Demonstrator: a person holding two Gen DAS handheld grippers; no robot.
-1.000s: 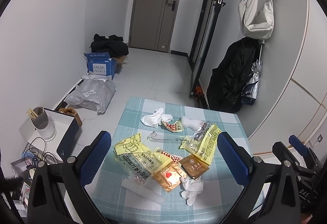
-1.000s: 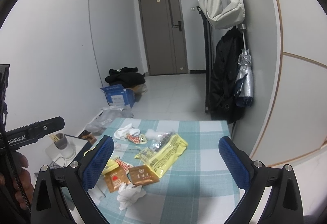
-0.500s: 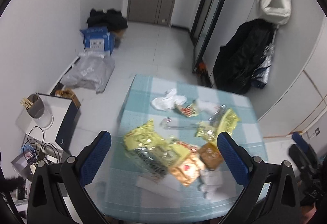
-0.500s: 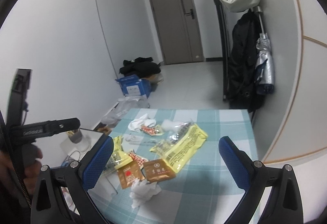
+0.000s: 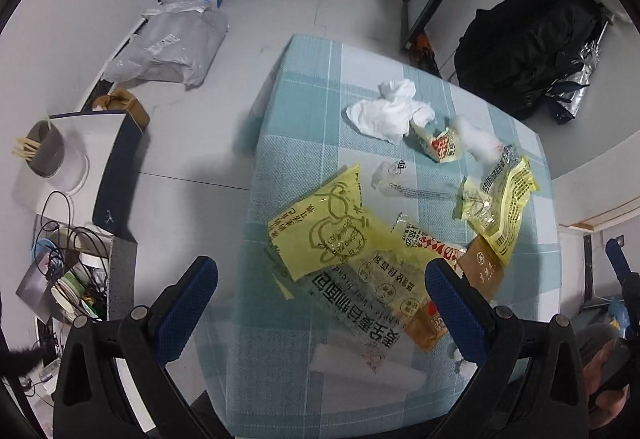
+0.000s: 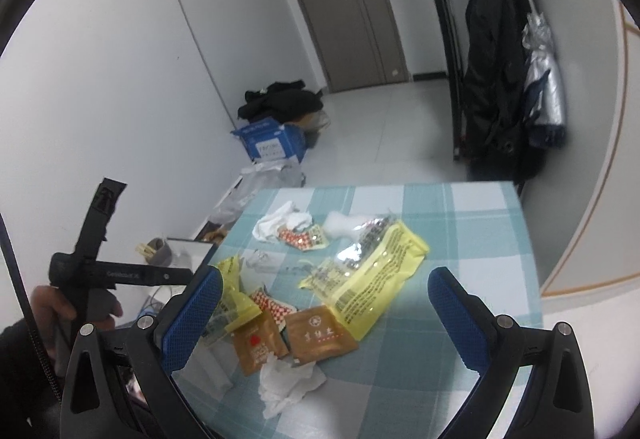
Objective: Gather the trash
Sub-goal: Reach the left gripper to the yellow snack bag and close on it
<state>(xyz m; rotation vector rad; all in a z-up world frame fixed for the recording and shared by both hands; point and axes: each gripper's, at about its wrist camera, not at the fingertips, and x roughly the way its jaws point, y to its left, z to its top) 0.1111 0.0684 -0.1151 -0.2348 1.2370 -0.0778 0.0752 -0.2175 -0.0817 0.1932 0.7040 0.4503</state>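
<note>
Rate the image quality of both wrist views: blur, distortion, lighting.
Left wrist view: strong fisheye bending with dark corners; the table edge is slightly smeared, though print on the big yellow bag stays readable. Right wrist view: softer overall, the text on the brown sachet is fuzzy, a shadow falls across the cloth near the right gripper, and the walls curve heavily.

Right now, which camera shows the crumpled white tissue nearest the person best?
The right wrist view: the crumpled white tissue lies whole and unobstructed between the tool's fingers. In the left wrist view only a sliver peeks out behind the right-hand finger.
</note>
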